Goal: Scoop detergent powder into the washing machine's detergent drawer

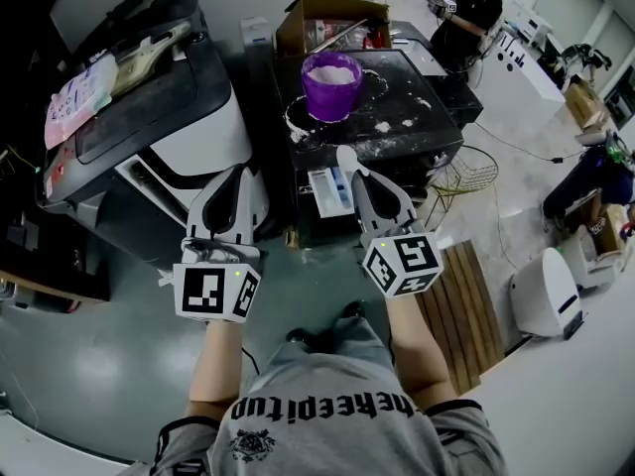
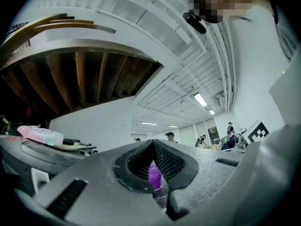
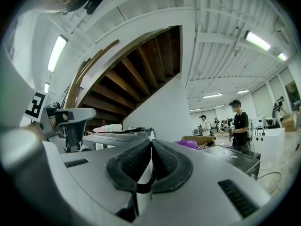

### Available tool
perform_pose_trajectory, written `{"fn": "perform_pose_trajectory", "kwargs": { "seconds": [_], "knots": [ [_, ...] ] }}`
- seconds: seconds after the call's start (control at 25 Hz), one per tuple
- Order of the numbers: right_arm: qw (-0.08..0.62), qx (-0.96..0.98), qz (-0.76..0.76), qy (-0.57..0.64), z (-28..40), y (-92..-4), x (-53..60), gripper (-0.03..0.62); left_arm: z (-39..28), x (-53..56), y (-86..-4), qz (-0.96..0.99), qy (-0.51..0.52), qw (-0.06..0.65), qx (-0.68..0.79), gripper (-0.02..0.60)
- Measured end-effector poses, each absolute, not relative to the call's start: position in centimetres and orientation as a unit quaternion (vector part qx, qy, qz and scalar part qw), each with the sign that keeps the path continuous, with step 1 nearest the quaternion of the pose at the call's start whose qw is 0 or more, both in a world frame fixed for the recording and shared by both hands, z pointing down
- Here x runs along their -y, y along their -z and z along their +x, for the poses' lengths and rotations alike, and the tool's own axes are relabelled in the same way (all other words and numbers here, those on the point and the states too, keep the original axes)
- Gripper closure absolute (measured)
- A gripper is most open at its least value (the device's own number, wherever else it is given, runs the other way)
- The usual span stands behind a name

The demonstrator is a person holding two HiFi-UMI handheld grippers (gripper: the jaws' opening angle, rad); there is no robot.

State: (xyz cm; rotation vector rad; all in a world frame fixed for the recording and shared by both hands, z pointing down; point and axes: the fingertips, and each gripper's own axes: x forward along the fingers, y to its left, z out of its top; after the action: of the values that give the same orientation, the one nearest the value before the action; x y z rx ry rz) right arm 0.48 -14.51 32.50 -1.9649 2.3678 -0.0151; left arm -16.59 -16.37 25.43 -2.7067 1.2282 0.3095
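Right tongs [image 3: 150,147] closed on a white plastic scoop [image 3: 145,173]. Its white end sticks out past the tips in the head view [image 1: 346,157]. Left tongs [image 2: 153,147] closed, nothing between the pads; a purple plastic bucket [image 2: 154,175] shows through the gap below them. Both tongs are held side by side in front of me, left [image 1: 234,181] and right [image 1: 355,172].

Just beyond the right tongs is a white detergent drawer with blue insert [image 1: 330,191], pulled out of the front of a black unit. The unit's black top surface [image 1: 422,117] is dusted with white powder. The purple bucket [image 1: 331,82] stands on it, filled with white powder.

To the left is a grey-and-white machine [image 1: 169,117] with a pink-and-white pack [image 1: 79,97] on its lid; the label is too small to read.

Grey-green floor [image 1: 99,365], wooden slat pallet [image 1: 461,305], gold wire basket [image 1: 466,172], cardboard box [image 1: 332,13]. A person in black [image 1: 471,13] stands at the far benches.

The gripper views show wooden stair beams [image 3: 136,74] and ceiling strip lights [image 3: 256,40].

The print on my grey shirt [image 1: 327,405] is upside down and reads roughly "thekeepitup".
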Motion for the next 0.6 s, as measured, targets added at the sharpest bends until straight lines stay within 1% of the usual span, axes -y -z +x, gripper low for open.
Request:
{"fn": "perform_pose_trajectory", "kwargs": {
  "seconds": [0.6],
  "knots": [
    [0.063, -0.75, -0.656, -0.062, 0.1, -27.5, 10.4, 0.589, -17.4, 14.3, -24.2, -0.906, -0.117, 0.086, -0.398, 0.577]
  ]
}}
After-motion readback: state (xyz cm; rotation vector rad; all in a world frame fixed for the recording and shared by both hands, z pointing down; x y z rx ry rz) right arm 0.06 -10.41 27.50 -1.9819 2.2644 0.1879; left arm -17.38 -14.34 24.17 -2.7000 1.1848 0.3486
